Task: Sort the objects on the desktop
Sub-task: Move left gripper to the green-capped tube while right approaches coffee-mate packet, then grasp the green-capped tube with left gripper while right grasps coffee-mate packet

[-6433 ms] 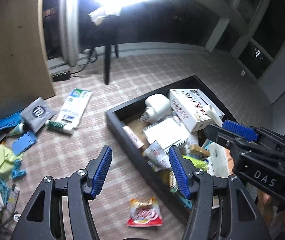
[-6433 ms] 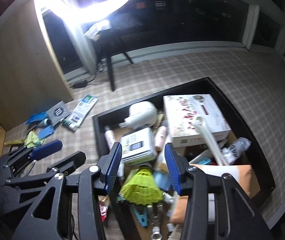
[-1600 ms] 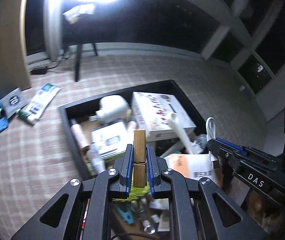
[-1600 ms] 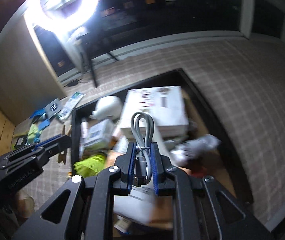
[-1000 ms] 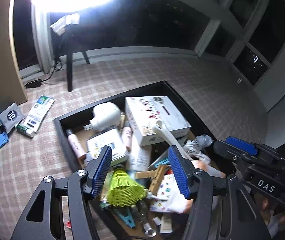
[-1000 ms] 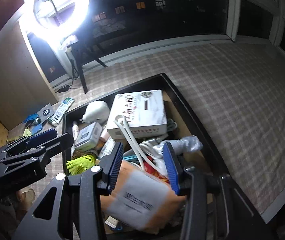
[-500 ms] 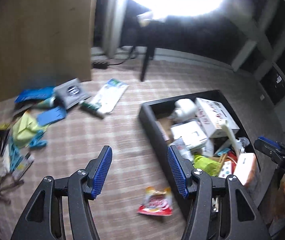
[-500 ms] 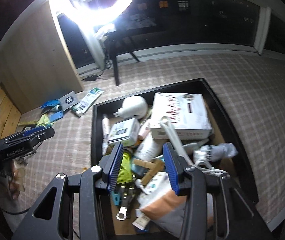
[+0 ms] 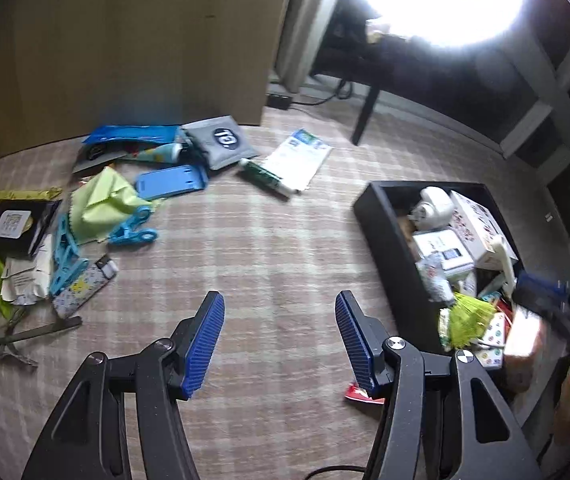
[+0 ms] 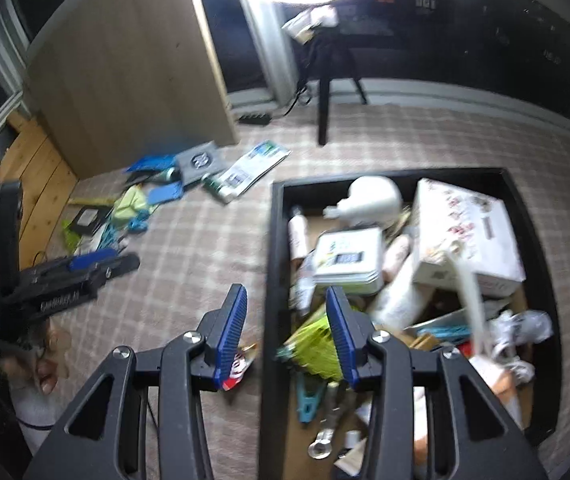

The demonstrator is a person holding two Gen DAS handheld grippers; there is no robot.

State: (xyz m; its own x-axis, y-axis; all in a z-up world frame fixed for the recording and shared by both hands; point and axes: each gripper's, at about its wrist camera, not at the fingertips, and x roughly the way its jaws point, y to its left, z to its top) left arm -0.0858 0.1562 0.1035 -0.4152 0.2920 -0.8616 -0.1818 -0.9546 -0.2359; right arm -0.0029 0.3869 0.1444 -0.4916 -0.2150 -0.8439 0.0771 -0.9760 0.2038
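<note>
Both your left gripper [image 9: 279, 342] and right gripper [image 10: 285, 332] are open and empty, so next pick a loose item like the blue clip [image 9: 131, 229] for the black tray [image 10: 271, 264].

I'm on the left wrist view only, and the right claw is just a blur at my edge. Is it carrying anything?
Observer: No. The right claw is open and empty, with its jaws either side of the left wall of the black rectangular tray.
Operator: What lies at the tray's near end? It's hidden here.
Observer: A teal plastic clothespin, with a silver metal wrench beside it.
Operator: I see only a red corner near the tray.
Observer: That's a red snack packet. It lies outside the tray on the checked cloth, by the right claw's left finger.
</note>
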